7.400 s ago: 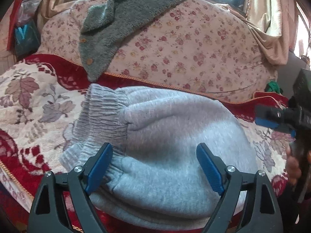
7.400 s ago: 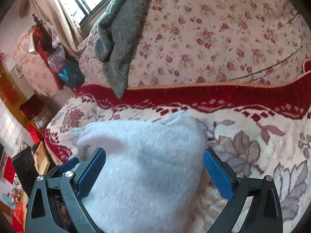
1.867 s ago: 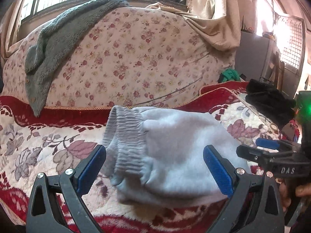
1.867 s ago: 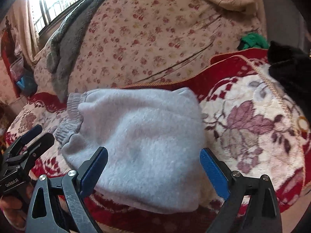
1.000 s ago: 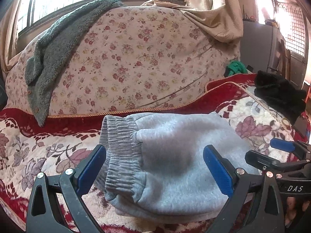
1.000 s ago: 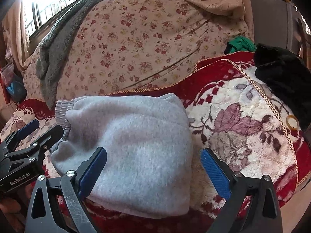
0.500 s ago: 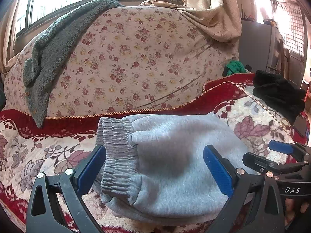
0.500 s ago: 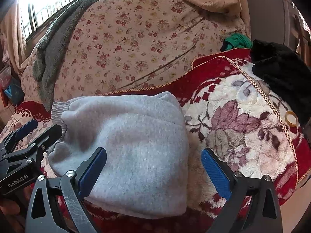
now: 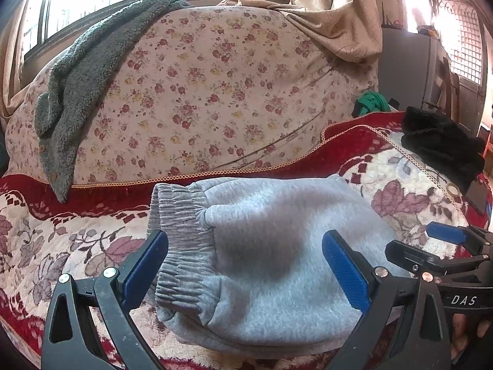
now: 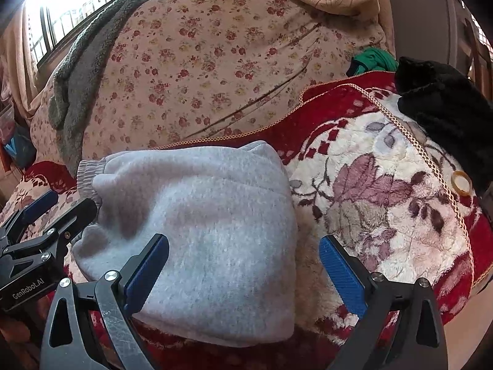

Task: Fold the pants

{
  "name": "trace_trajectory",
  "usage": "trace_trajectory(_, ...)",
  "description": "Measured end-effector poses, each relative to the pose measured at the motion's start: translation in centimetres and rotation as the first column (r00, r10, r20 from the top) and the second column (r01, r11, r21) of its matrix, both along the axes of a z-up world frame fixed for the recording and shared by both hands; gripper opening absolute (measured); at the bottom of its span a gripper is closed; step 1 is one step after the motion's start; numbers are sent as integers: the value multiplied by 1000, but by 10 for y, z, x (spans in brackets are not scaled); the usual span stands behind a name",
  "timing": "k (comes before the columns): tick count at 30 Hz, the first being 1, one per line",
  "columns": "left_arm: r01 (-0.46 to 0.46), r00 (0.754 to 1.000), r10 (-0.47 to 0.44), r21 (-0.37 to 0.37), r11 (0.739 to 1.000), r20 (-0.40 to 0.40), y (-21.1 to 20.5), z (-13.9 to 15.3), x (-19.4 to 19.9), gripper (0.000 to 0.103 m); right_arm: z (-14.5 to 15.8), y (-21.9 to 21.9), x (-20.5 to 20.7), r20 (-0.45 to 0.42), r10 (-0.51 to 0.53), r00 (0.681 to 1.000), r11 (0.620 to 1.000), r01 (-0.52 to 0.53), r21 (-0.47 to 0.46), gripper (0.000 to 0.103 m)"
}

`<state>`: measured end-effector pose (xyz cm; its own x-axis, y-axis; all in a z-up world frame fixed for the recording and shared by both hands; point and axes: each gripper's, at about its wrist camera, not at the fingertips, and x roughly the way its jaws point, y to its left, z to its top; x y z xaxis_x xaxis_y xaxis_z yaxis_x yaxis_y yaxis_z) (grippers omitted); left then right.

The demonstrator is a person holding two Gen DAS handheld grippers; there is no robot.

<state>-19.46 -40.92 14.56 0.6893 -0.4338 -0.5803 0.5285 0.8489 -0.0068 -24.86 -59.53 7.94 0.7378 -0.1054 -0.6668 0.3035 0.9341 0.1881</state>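
The grey pants (image 9: pixel 271 265) lie folded into a compact bundle on the red and cream floral blanket (image 9: pixel 61 246), at the lower centre of the left wrist view. Their gathered waistband (image 9: pixel 181 234) forms the bundle's left edge, and a rounded fold closes the near edge at the bottom of the frame. The far edge runs just below the blanket's gold-corded red border.

In the left wrist view bare blanket opens to the left of the waistband, and a narrower strip shows to the right of the bundle. The right wrist view shows the pants (image 10: pixel 200 231) at lower left, with their straight right edge dropping down the middle of the frame and a wide stretch of bare blanket (image 10: pixel 369 200) beyond it.

The left gripper (image 9: pixel 245 269) hovers over the bundle with its jaws spread wide and nothing between them. The right gripper (image 10: pixel 243 271) is likewise wide apart and empty, straddling the bundle's right edge. Each camera catches the other tool: the right gripper (image 9: pixel 437 246) at the lower right edge of the left view, the left gripper (image 10: pixel 49 212) at the lower left of the right view.

Only the right view shows a small ring (image 10: pixel 461 182) on the blanket's right border; both show the black fuzzy item (image 10: pixel 446 117) lying at the blanket's right side. Behind stands a flowered cushion (image 9: pixel 200 101) with a grey fleece garment (image 9: pixel 77 92) draped over its upper left, a green cloth (image 9: pixel 371 101) at its right end and a beige curtain (image 9: pixel 332 15) above
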Motion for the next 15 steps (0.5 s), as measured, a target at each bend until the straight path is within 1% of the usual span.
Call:
trace_trajectory(6, 12, 1000, -13, -6, 1000, -9, 0, -1, 0, 100, -3, -1, 0, -7, -5, 1000, 1000, 5, 5, 100)
trace_trajectory(11, 31, 999, -30, -15, 999, 23, -1, 0, -3, 100, -3, -3, -1, -10, -12, 1000, 1000, 12, 8, 100)
trace_trajectory(15, 37, 999, -37, -10, 999, 25, -1, 0, -4, 100, -3, -3, -1, -14, -18, 1000, 1000, 18, 7, 100)
